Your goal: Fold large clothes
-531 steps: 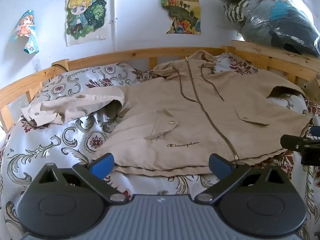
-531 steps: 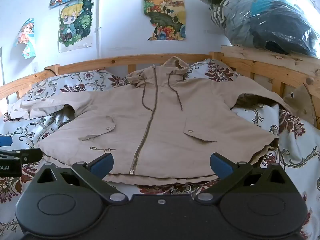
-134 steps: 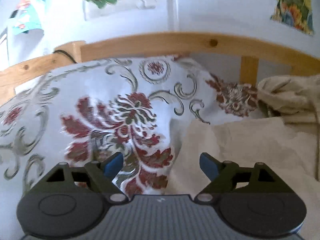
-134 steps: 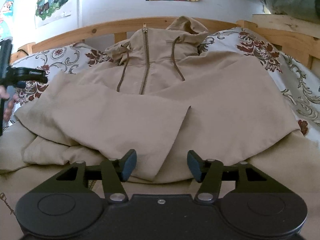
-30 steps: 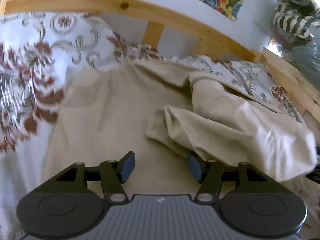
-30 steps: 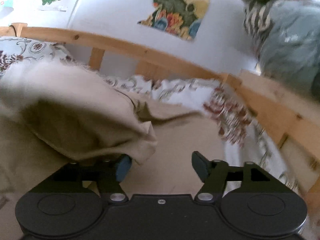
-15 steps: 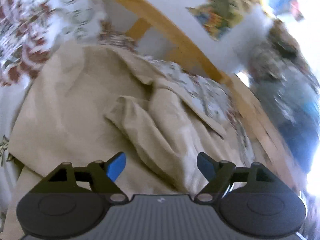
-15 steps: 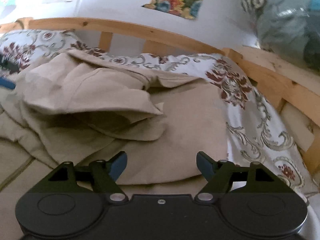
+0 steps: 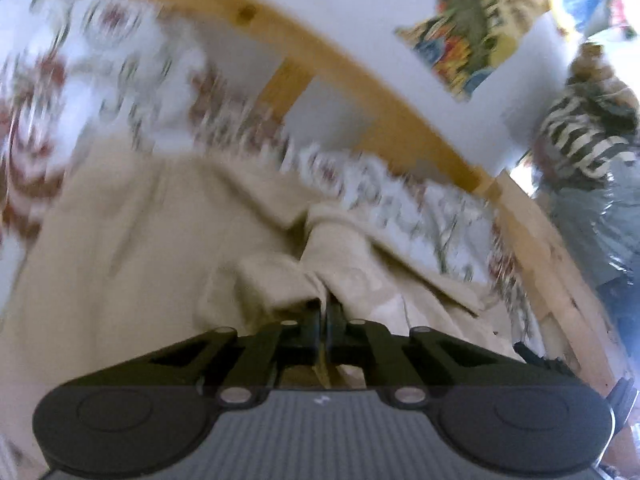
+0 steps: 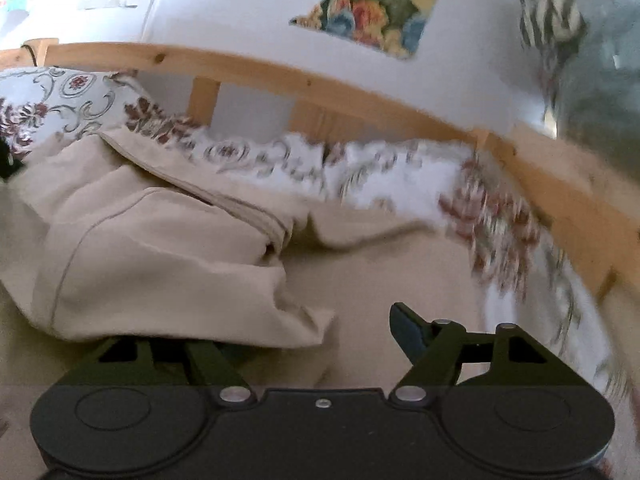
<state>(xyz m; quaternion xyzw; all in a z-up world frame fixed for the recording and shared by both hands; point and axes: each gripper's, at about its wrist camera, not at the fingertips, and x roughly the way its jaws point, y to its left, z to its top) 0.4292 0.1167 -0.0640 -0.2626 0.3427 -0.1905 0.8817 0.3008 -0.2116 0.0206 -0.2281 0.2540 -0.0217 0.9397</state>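
A beige jacket (image 9: pixel 120 248) lies partly folded on the bed, with a loose fold heaped up in its middle. My left gripper (image 9: pixel 324 312) is shut on the jacket, and the bunched edge of that fold gathers at its fingertips. The left wrist view is blurred. In the right wrist view the jacket (image 10: pixel 160 248) shows the same fold from the other side. My right gripper (image 10: pixel 316 336) stands open. Its right finger (image 10: pixel 404 328) is bare above flat cloth, and the fold's lower corner hides its left finger.
The floral bedsheet (image 10: pixel 380 168) shows beyond the jacket. A wooden bed rail (image 10: pixel 280 76) runs along the back and down the right side. A plastic bag of clothes (image 10: pixel 592 40) sits above the right rail. Posters (image 10: pixel 372 4) hang on the white wall.
My left gripper was open and has shut on the edge of the jacket's fold. My right gripper has shifted, so the fold now covers its left finger.
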